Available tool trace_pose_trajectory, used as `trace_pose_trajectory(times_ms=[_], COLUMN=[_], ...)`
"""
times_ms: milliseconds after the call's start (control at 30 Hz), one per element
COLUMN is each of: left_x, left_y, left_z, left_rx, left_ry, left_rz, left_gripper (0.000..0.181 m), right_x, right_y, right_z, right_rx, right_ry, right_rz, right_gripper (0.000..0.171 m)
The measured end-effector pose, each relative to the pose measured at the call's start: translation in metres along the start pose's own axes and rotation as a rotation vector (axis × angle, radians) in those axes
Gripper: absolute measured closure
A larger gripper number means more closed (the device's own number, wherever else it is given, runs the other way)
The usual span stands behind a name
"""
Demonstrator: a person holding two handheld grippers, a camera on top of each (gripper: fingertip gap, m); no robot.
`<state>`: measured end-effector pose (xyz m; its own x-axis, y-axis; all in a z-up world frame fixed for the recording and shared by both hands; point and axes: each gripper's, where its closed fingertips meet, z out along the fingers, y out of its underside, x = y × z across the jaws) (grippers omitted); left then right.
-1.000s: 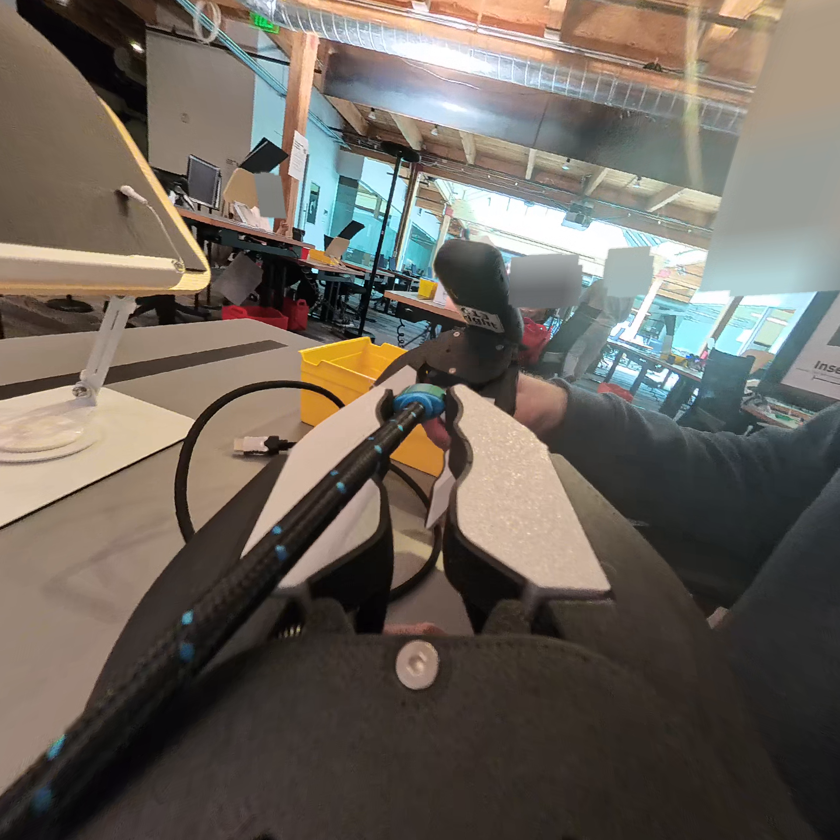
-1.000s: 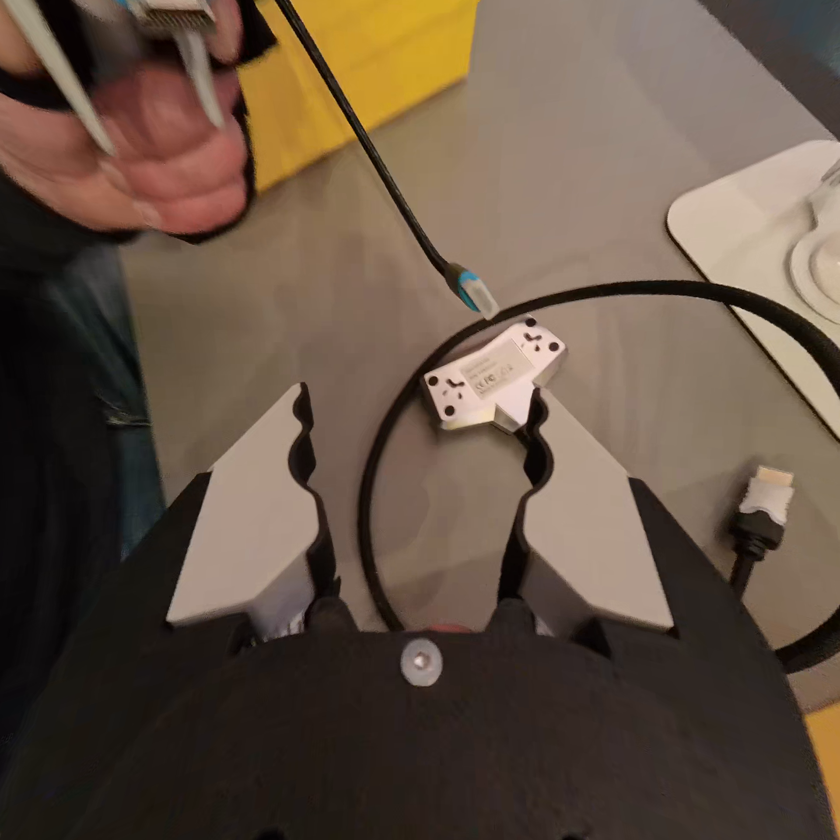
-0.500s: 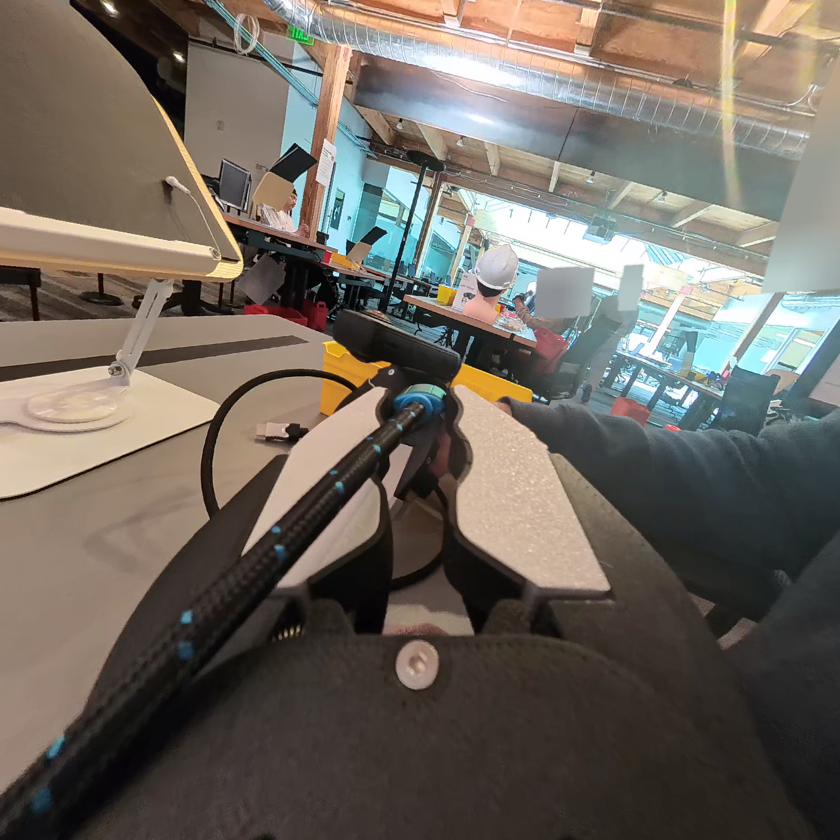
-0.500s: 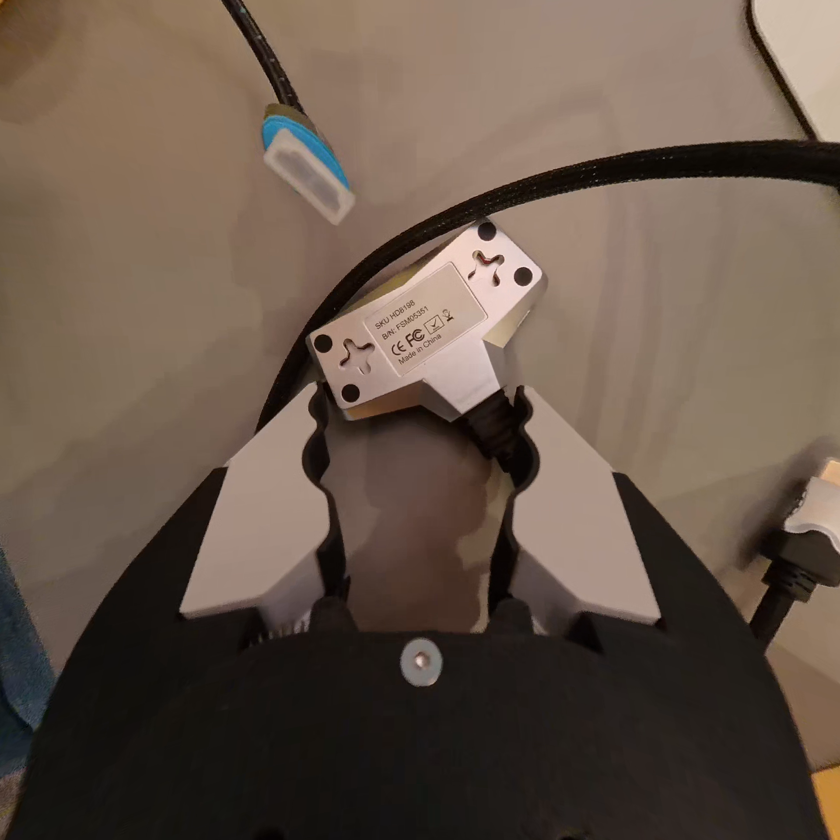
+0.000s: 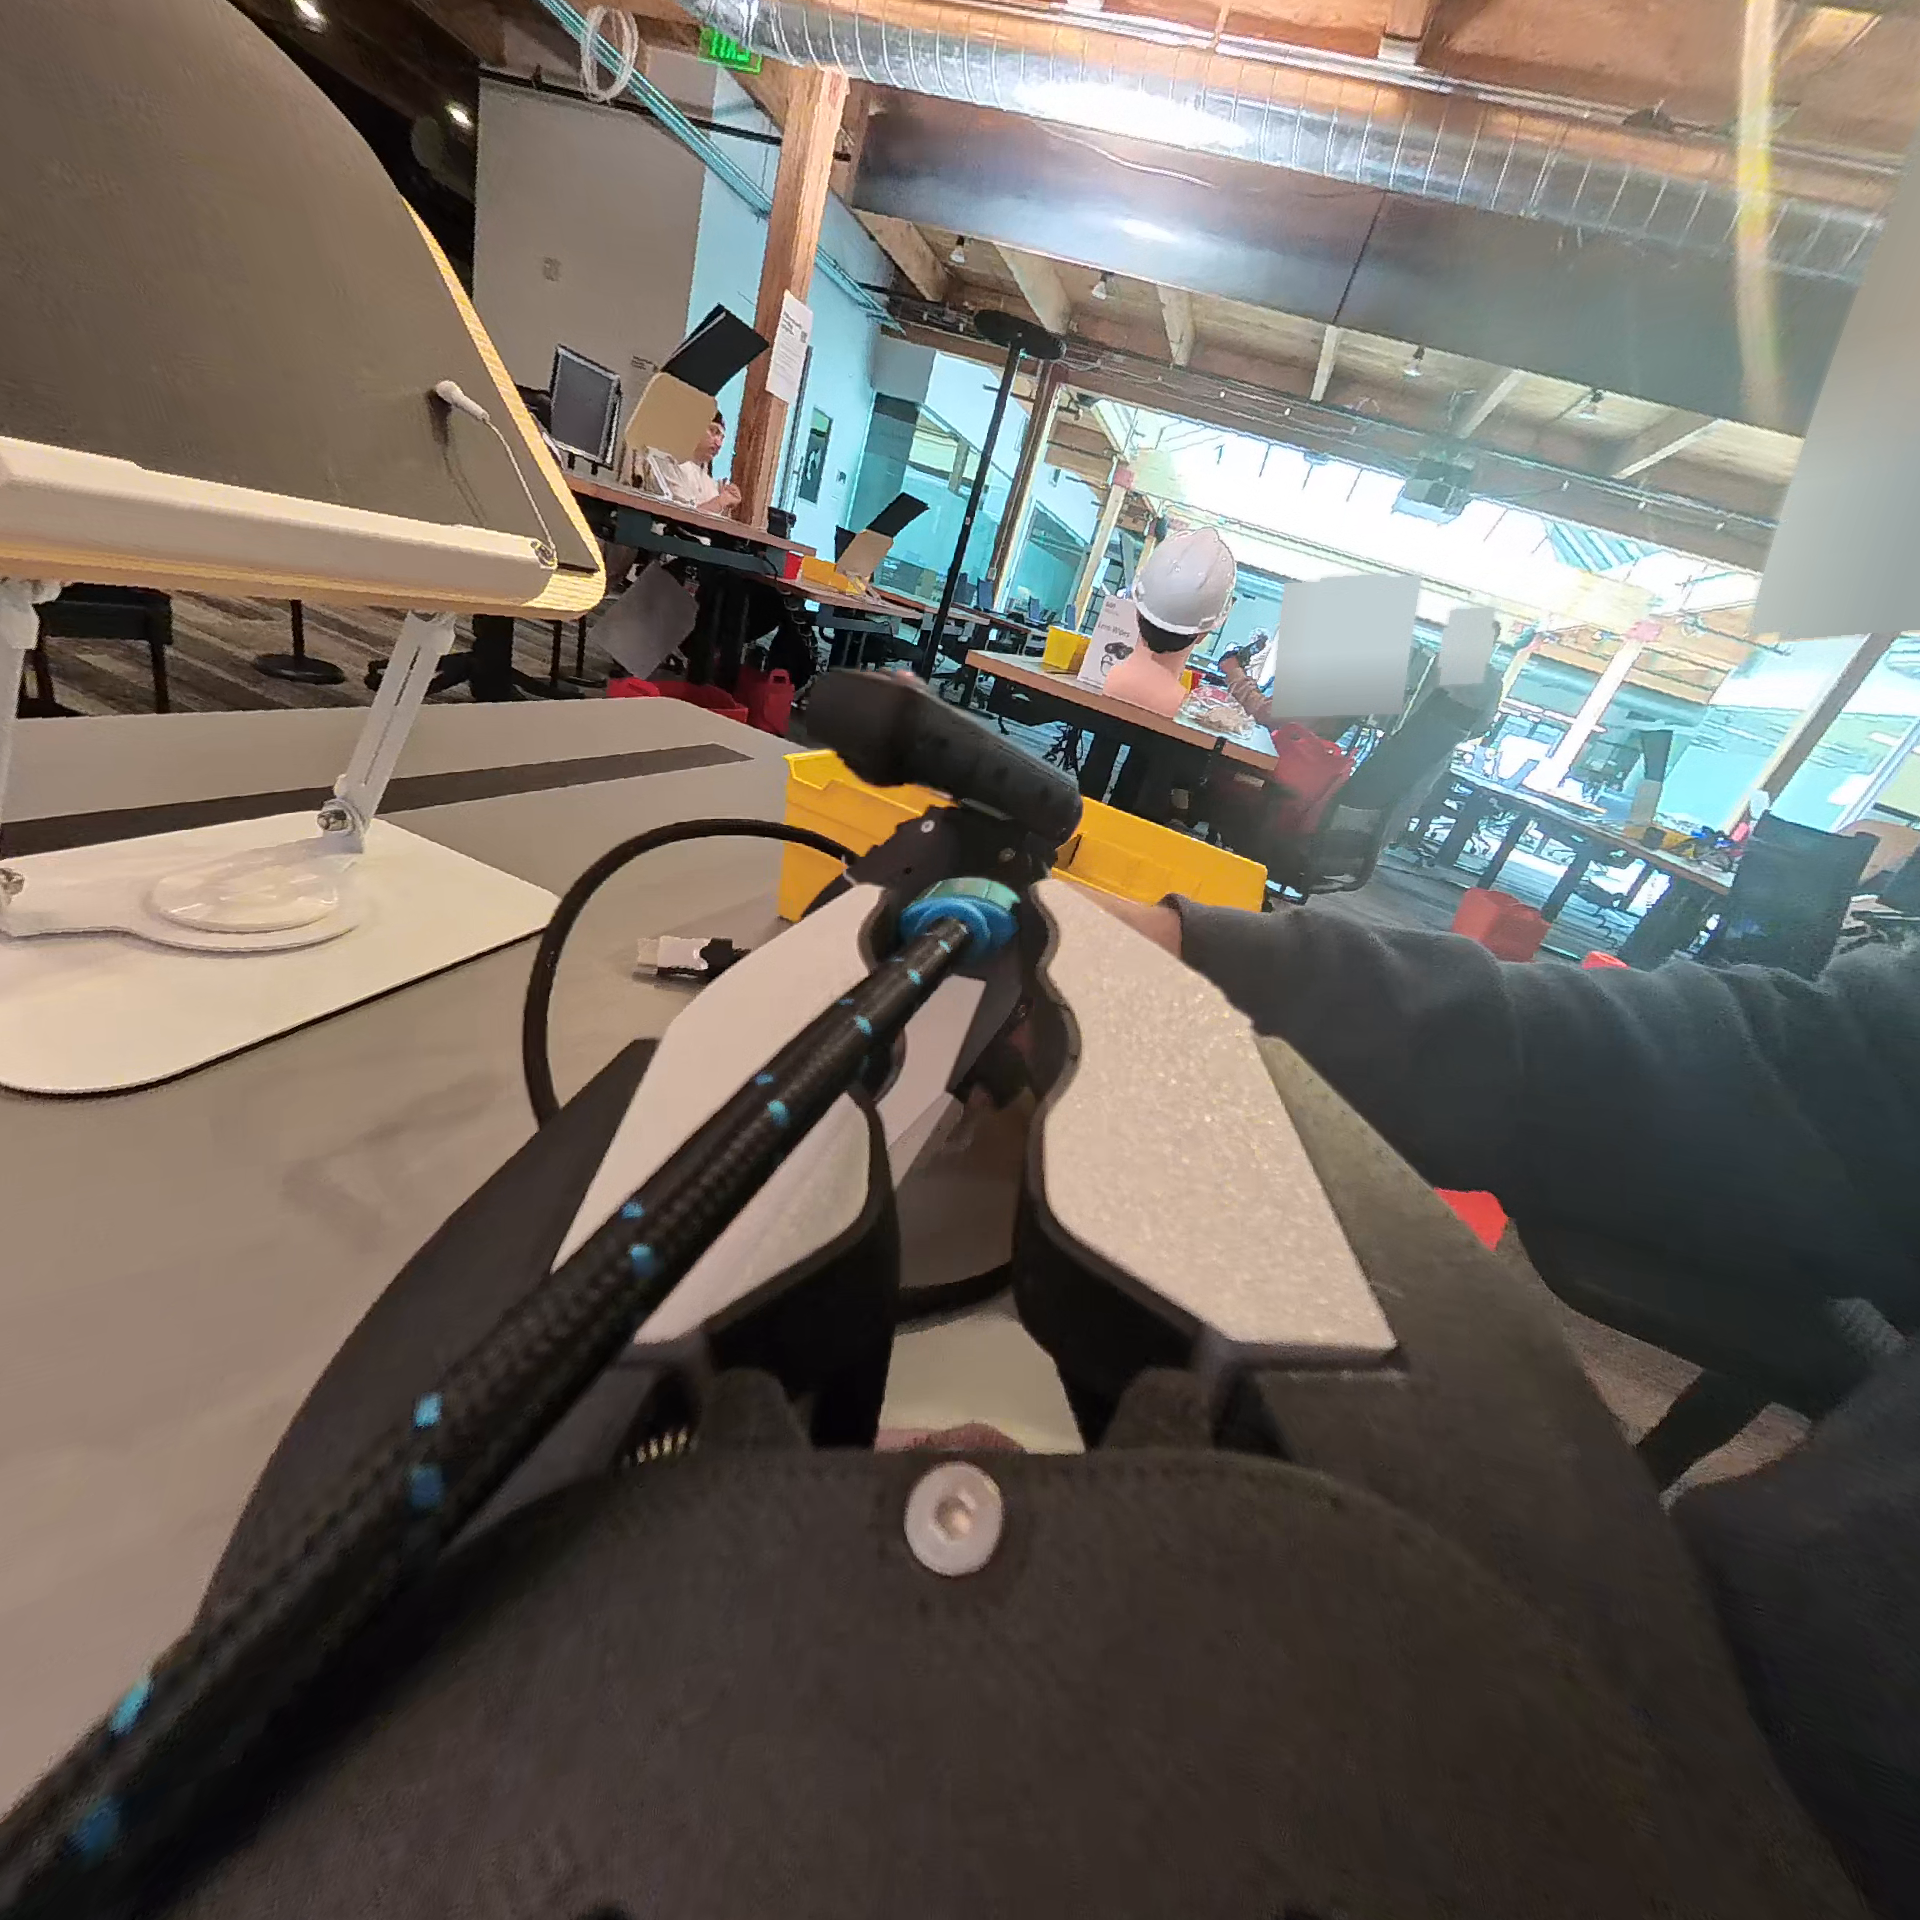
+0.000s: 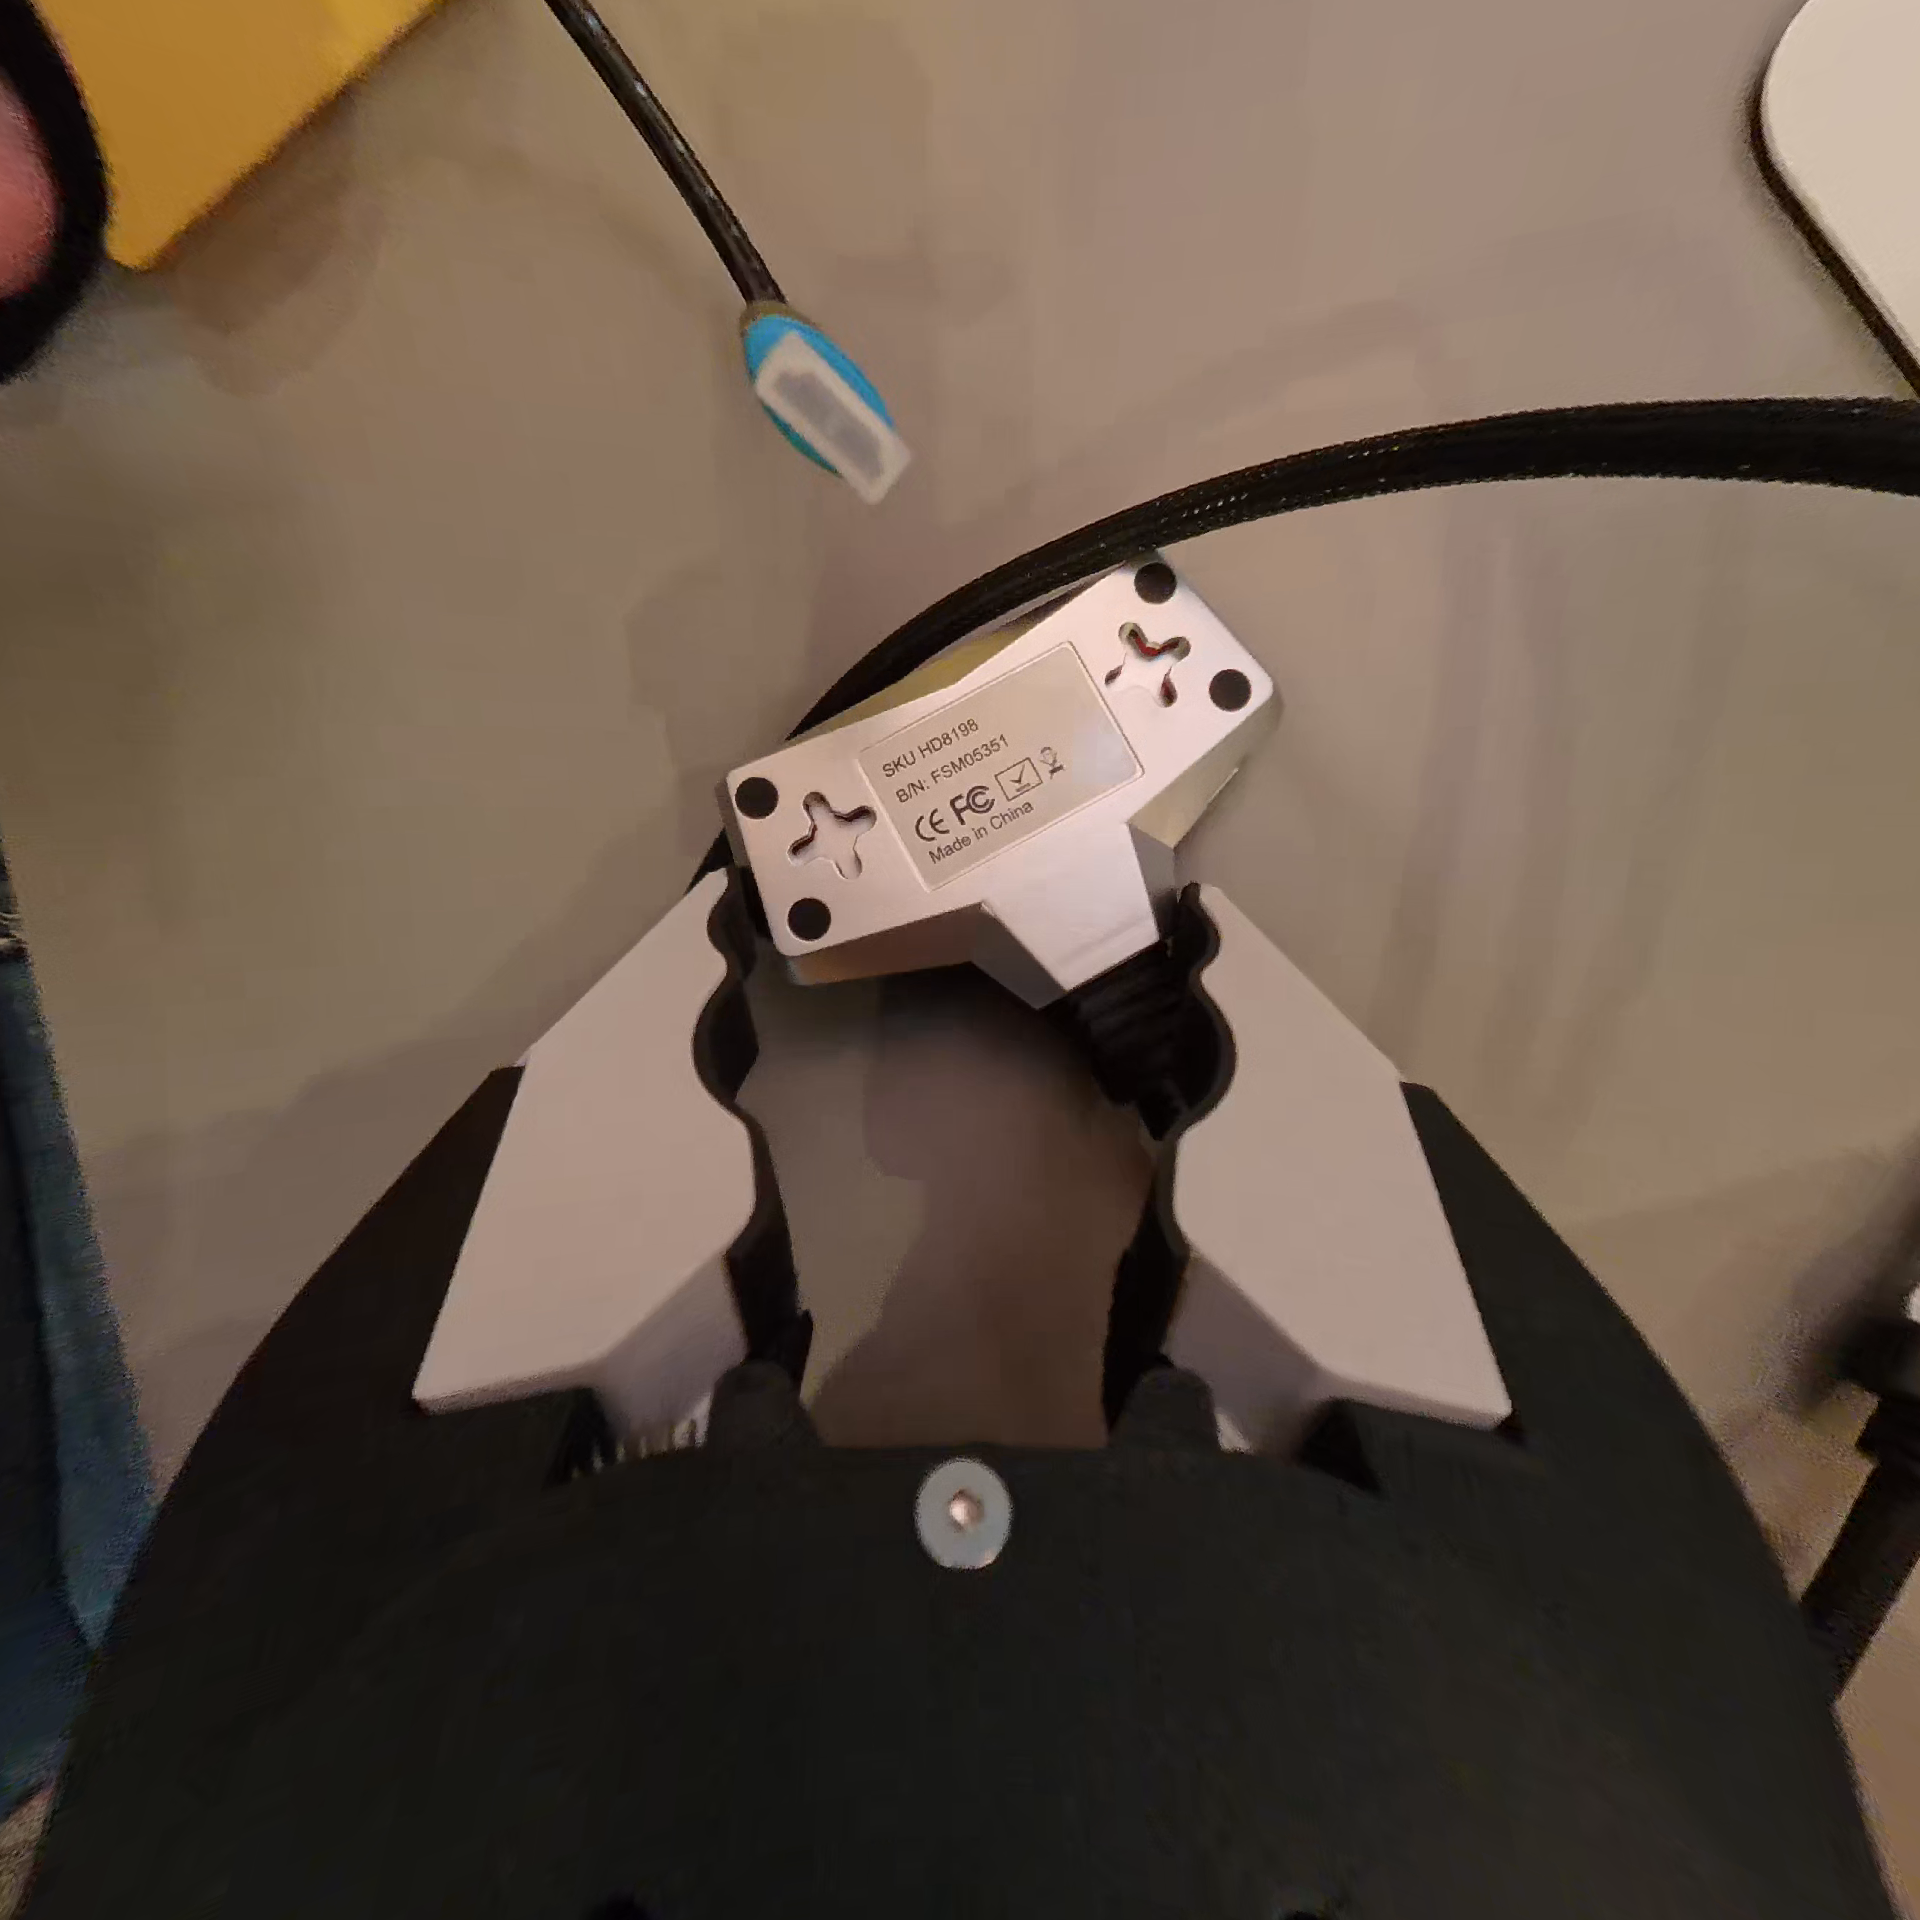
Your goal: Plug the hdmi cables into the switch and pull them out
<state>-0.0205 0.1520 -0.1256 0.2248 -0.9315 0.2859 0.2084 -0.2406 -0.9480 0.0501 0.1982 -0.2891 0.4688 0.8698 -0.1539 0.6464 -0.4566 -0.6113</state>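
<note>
My left gripper [image 5: 961, 920] is shut on the blue collar of a black braided HDMI cable [image 5: 727, 1153], which trails back over the gripper to the lower left. My right gripper [image 6: 961, 914] is shut on the silver switch [image 6: 997, 769], which is label side up; the left fingertip presses its corner and the right one its black strain relief. A blue-and-white HDMI plug [image 6: 821, 416] on a thin black cable hangs just beyond the switch. The right gripper [image 5: 935, 748] also shows past my left fingertips, held by a sleeved arm [image 5: 1507, 1049].
A thick black braided cable [image 6: 1455, 468] arcs behind the switch over the grey table [image 6: 416, 623]. Another plug [image 5: 675, 951] lies on the table. A yellow bin [image 5: 831, 821] stands behind it; a white stand base [image 5: 260, 956] sits at the left. About 20 centimetres separates my left fingertips from my right.
My right gripper came down around the switch and closed on it; the switch now moves with the gripper over the table. The hanging blue plug drifted to the right. My left gripper kept its hold.
</note>
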Motion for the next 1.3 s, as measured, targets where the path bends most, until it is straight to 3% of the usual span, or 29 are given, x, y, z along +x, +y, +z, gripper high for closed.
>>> trace_pose_trajectory(times_ms=[400,600,1300], left_x=[-0.003,-0.002,0.013], left_y=[0.003,0.003,0.004], left_z=[0.008,0.013,0.023], left_rx=[-0.063,-0.094,-0.095], left_ry=[-0.048,-0.073,-0.004], left_rz=[0.052,0.106,0.193], left_gripper=[0.160,0.160,0.160], right_x=[-0.013,-0.035,-0.061], right_y=[-0.042,-0.064,-0.073], right_z=[-0.075,-0.099,-0.104], right_rx=[0.189,0.277,0.287], right_ry=[0.016,-0.059,-0.154], right_rz=[-0.013,-0.023,-0.026], right_gripper=[0.092,0.092,0.092])
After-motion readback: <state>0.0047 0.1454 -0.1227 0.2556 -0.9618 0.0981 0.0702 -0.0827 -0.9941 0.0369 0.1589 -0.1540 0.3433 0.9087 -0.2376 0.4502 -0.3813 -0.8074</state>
